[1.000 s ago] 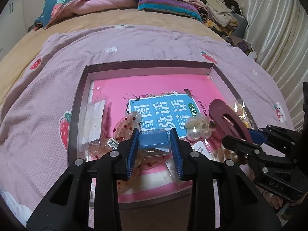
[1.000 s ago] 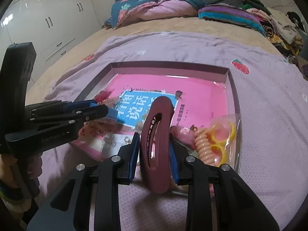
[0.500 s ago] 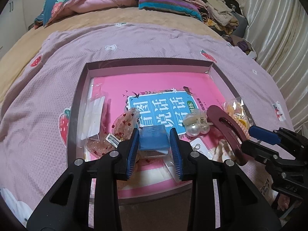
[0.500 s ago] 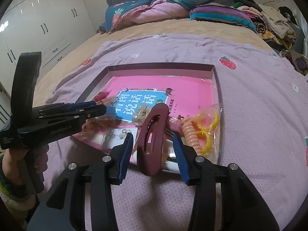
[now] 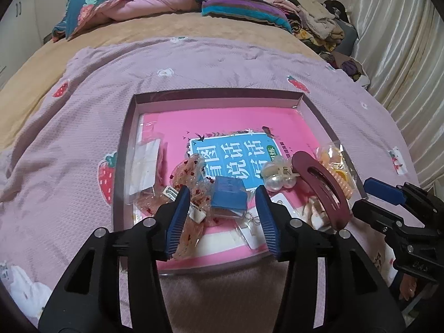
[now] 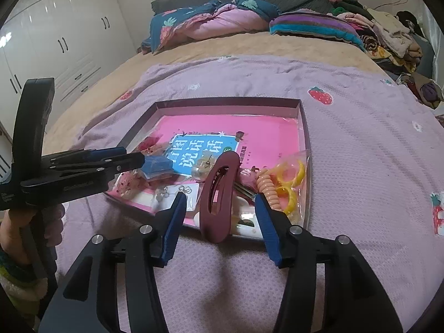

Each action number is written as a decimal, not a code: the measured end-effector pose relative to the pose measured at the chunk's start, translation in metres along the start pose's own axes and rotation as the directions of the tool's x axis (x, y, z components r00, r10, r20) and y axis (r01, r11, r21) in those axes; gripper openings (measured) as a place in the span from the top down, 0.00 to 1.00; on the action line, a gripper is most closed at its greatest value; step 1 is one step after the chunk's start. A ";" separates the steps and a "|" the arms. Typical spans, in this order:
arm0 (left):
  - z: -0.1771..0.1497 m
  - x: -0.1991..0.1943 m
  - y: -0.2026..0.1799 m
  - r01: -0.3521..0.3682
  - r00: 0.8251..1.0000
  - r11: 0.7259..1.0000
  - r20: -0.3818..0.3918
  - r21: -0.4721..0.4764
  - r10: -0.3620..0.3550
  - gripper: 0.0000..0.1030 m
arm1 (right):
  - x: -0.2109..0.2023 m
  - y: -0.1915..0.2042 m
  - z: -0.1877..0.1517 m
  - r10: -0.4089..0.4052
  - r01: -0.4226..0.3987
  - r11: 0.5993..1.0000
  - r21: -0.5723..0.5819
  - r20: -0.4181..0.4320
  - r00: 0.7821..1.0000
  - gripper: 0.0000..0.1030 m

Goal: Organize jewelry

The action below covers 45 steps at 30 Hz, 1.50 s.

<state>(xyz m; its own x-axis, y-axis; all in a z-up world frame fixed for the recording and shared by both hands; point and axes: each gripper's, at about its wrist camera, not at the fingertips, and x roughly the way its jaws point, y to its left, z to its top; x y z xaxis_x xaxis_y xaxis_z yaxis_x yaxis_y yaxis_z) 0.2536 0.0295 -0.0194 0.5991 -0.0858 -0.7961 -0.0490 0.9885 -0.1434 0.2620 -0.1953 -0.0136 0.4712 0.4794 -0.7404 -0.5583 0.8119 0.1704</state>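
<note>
A small blue box [image 5: 229,195] lies in the shallow purple-rimmed tray [image 5: 216,94] among bagged trinkets. My left gripper [image 5: 222,211] straddles the box; its jaws are opening and the pads stand clear of the box's sides. A maroon claw hair clip [image 6: 217,197] leans on the tray's near rim [image 6: 227,101]. It sits between the fingers of my right gripper [image 6: 220,202], whose jaws are opening too, with gaps on both sides of the clip. In the left wrist view the clip [image 5: 322,188] shows at the tray's right front corner.
The tray rests on a lilac strawberry blanket [image 6: 360,152] and holds a pink book [image 5: 222,127], a pearl clip [image 5: 277,179], a clear red-flecked bow [image 5: 188,172], earring cards [image 6: 177,194] and a bag of coil hair ties [image 6: 288,183]. Bedding and clothes are piled at the bed's far end.
The left jaws were shut on the blue box and have spread off it. The right jaws released the maroon clip, widened, and drew back slightly; the clip now leans on the tray.
</note>
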 end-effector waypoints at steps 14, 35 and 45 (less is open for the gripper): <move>-0.005 -0.026 0.005 -0.008 1.000 1.000 0.022 -0.011 0.009 0.46 | -0.018 0.009 -0.001 -0.011 0.011 1.000 0.000 0.028 1.000 0.38; -0.014 -0.078 0.004 -0.023 0.994 1.000 0.111 -0.016 0.024 0.09 | -0.060 0.022 -0.008 -0.031 0.032 0.999 -0.004 0.093 0.995 0.20; -0.025 -0.108 -0.001 -0.032 0.986 0.999 0.162 -0.014 0.034 0.09 | -0.085 0.030 -0.017 -0.043 0.045 0.999 -0.009 0.139 0.989 0.13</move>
<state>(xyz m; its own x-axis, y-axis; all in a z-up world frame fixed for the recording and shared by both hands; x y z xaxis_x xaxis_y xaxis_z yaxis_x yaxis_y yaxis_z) 0.1686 0.0343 0.0520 0.7183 -0.0310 -0.6950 -0.0792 0.9889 -0.1260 0.1939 -0.2168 0.0435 0.5855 0.4855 -0.6492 -0.5425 0.8297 0.1312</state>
